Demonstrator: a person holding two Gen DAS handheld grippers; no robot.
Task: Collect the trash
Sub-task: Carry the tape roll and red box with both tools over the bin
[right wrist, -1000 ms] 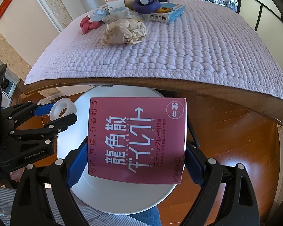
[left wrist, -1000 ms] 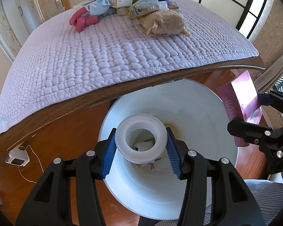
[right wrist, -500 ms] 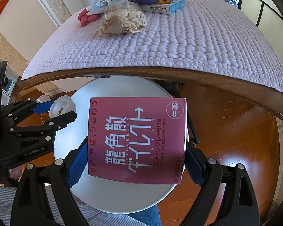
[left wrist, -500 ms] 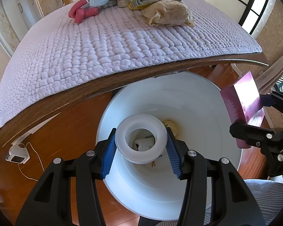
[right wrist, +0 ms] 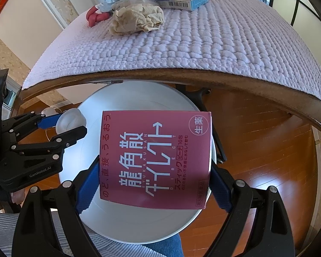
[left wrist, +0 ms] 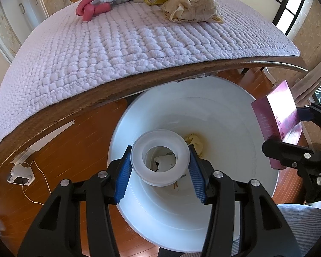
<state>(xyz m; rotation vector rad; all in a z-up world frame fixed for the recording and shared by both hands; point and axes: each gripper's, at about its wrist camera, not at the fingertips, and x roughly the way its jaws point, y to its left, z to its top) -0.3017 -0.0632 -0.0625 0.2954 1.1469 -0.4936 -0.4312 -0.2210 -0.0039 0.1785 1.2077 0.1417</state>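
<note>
In the left wrist view, the left gripper (left wrist: 159,166) has its blue fingers (left wrist: 123,174) closed on a white plastic ring (left wrist: 160,160), pad on each side of its rim, and the ring hangs directly over the open mouth of the white bin (left wrist: 235,128). Over the last second the counter (left wrist: 75,111) edge, draped in its lilac knitted mat (left wrist: 117,49), has slid up and away beyond the fingertips while the bin has stayed under them, so the gripper seems to have settled over the drop point; release looks like the next step. The ring is smooth, translucent and hollow, and through its hole a scrap of paper and a yellowish wad show at the bin's bottom. In the right wrist view, the right gripper (right wrist: 154,182) clamps a flat magenta medicine box (right wrist: 155,160) by its two side edges, printed face up, held level over the same bin (right wrist: 139,92), with the left gripper just off to the left of the fingers. Far ahead of the fingertips, crumpled beige paper (right wrist: 137,20) and other clutter remain on the mat, so more collecting is left.
</note>
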